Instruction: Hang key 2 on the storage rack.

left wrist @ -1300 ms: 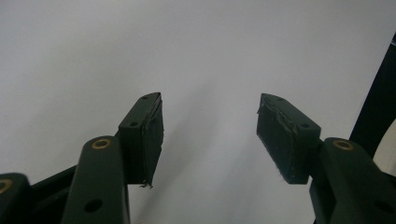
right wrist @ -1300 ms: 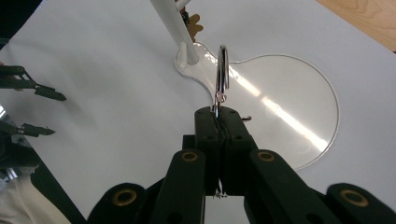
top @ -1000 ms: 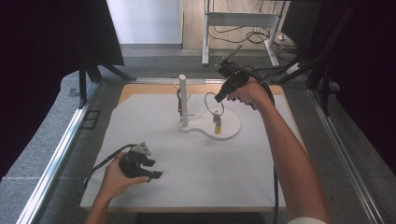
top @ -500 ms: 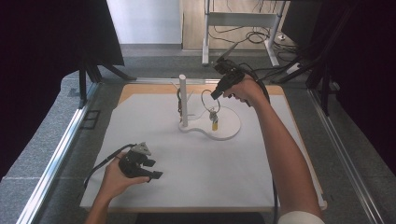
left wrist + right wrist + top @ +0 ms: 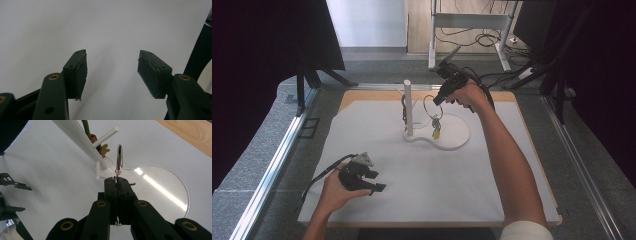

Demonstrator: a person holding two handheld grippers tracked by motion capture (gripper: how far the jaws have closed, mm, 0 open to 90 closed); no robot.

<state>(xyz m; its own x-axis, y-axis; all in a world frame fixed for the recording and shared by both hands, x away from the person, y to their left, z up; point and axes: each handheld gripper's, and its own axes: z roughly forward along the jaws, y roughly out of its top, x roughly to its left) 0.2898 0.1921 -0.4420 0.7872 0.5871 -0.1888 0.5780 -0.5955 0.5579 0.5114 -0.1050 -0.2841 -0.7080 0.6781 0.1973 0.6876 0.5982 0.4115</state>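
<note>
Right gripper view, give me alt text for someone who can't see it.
The right gripper is shut on a silver key ring, held up beside a white stand with side pegs. Below lies the stand's glossy rounded base on a white mat; small items hang behind the post.

The high view looks forward and down over the whole white mat [image 5: 377, 150]. The right gripper view, close above the mat, faces the white stand [image 5: 77, 138], upper left of its frame and centre of the high view. The left gripper view looks low across bare mat.
</note>
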